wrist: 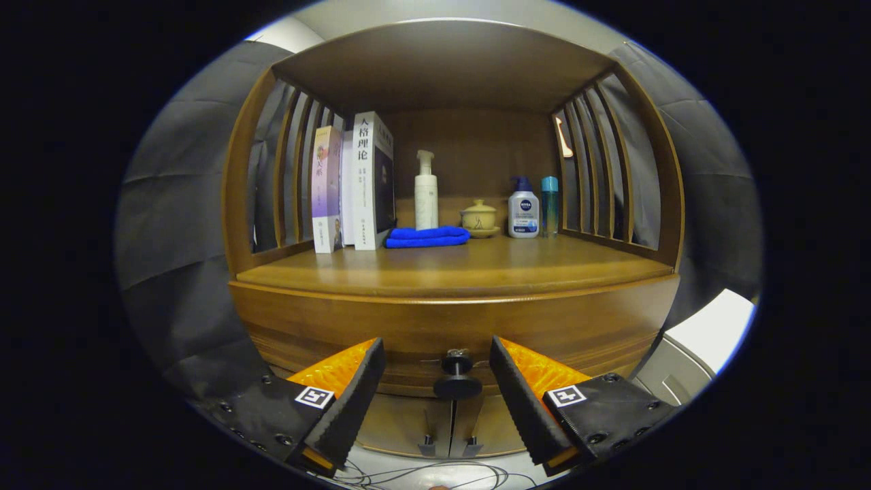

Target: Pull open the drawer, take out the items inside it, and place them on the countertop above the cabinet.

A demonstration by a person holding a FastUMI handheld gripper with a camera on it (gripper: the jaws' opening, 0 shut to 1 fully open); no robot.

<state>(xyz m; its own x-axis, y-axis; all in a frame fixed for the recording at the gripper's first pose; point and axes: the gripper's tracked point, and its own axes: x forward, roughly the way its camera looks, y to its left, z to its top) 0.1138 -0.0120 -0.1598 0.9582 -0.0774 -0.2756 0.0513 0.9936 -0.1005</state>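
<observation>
A wooden cabinet stands right in front of me. Its drawer front is closed, with a dark round knob at its middle. My gripper is open, and the knob sits in the gap between the two fingertips, touched by neither. Above the drawer lies the wooden countertop, under a shelf roof with slatted sides. What is inside the drawer is hidden.
At the back of the countertop stand upright books, a folded blue cloth, a white pump bottle, a small lidded pot, a white lotion bottle and a slim teal bottle. Cabinet doors sit below the drawer. A white box stands at the right.
</observation>
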